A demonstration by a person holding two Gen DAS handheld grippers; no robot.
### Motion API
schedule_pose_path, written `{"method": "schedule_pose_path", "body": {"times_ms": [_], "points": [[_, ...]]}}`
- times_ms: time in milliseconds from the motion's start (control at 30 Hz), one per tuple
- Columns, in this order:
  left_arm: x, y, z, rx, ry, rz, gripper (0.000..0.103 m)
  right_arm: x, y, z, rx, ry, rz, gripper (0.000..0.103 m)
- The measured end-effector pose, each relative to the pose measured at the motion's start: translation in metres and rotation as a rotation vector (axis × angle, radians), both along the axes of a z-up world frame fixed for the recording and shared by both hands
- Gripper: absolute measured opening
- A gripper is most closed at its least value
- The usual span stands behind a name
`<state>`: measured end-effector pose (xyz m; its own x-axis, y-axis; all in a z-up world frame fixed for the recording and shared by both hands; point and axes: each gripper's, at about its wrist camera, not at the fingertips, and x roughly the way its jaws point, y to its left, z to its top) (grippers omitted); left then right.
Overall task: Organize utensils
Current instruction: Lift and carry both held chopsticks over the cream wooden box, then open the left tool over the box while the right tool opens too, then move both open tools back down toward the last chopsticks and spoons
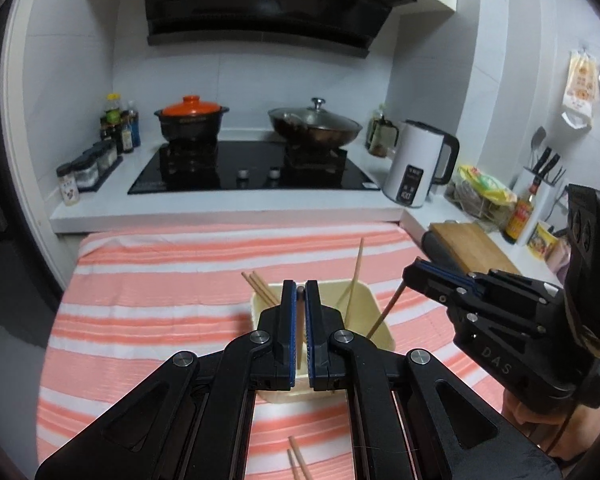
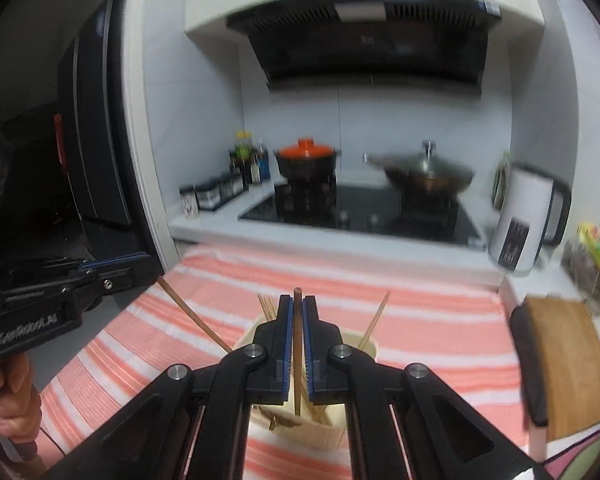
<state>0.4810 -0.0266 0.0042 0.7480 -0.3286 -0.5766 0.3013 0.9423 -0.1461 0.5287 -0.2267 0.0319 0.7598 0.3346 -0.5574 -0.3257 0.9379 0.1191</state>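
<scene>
A cream square holder (image 1: 374, 316) stands on the pink striped cloth, with several wooden chopsticks (image 1: 262, 288) leaning in it. My left gripper (image 1: 299, 286) is shut on a brown chopstick (image 1: 300, 332), held upright over the holder. My right gripper (image 2: 297, 302) is shut on another brown chopstick (image 2: 297, 356), its lower end inside the holder (image 2: 370, 346). The right gripper also shows in the left wrist view (image 1: 414, 274) with its chopstick (image 1: 388, 310) slanting into the holder. The left gripper shows in the right wrist view (image 2: 140, 258) with its chopstick (image 2: 192, 320). Two loose chopsticks (image 1: 298, 460) lie on the cloth near me.
Behind the cloth-covered table (image 1: 160, 280) is a counter with a black hob (image 1: 252, 168), an orange-lidded pot (image 1: 191, 118), a lidded wok (image 1: 314, 122) and a white kettle (image 1: 416, 164). A wooden cutting board (image 1: 470, 244) lies at right. Spice jars (image 1: 88, 168) stand at left.
</scene>
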Motion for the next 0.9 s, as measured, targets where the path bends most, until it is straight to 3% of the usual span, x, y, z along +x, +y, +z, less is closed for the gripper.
{"method": "schedule_pose_path", "body": {"times_ms": [167, 200, 233, 267, 300, 333, 467, 600, 700, 900], "points": [[0.012, 0.0, -0.02, -0.033, 0.067, -0.005, 0.003, 0.019, -0.001, -0.018, 0.032, 0.093, 0.006, 0.007], [0.014, 0.002, -0.022, -0.047, 0.074, 0.001, 0.008, 0.022, -0.002, -0.02, 0.046, 0.1, 0.008, 0.008], [0.014, 0.004, -0.023, -0.063, 0.082, 0.001, 0.026, 0.021, -0.002, -0.021, 0.052, 0.094, 0.012, 0.018], [0.013, 0.007, -0.023, -0.075, 0.085, 0.006, 0.039, 0.021, -0.002, -0.02, 0.053, 0.081, 0.011, 0.039], [0.009, 0.011, -0.022, -0.076, 0.075, 0.021, 0.063, 0.019, -0.003, -0.019, 0.059, 0.062, 0.007, 0.05], [0.004, 0.014, -0.02, -0.065, 0.057, 0.034, 0.07, 0.013, -0.005, -0.015, 0.068, 0.036, -0.004, 0.058], [-0.028, 0.027, -0.019, 0.016, 0.029, 0.03, 0.083, -0.016, -0.016, 0.001, 0.054, -0.034, -0.029, 0.058], [-0.074, 0.048, -0.039, 0.061, 0.052, 0.036, 0.092, -0.052, -0.032, 0.001, 0.017, -0.043, -0.013, 0.061], [-0.113, 0.06, -0.073, 0.049, 0.116, 0.021, 0.094, -0.085, -0.046, -0.016, -0.008, -0.001, 0.002, 0.061], [-0.205, 0.079, -0.161, 0.072, 0.242, 0.075, 0.094, -0.181, -0.064, -0.089, -0.091, 0.096, 0.002, 0.061]]}}
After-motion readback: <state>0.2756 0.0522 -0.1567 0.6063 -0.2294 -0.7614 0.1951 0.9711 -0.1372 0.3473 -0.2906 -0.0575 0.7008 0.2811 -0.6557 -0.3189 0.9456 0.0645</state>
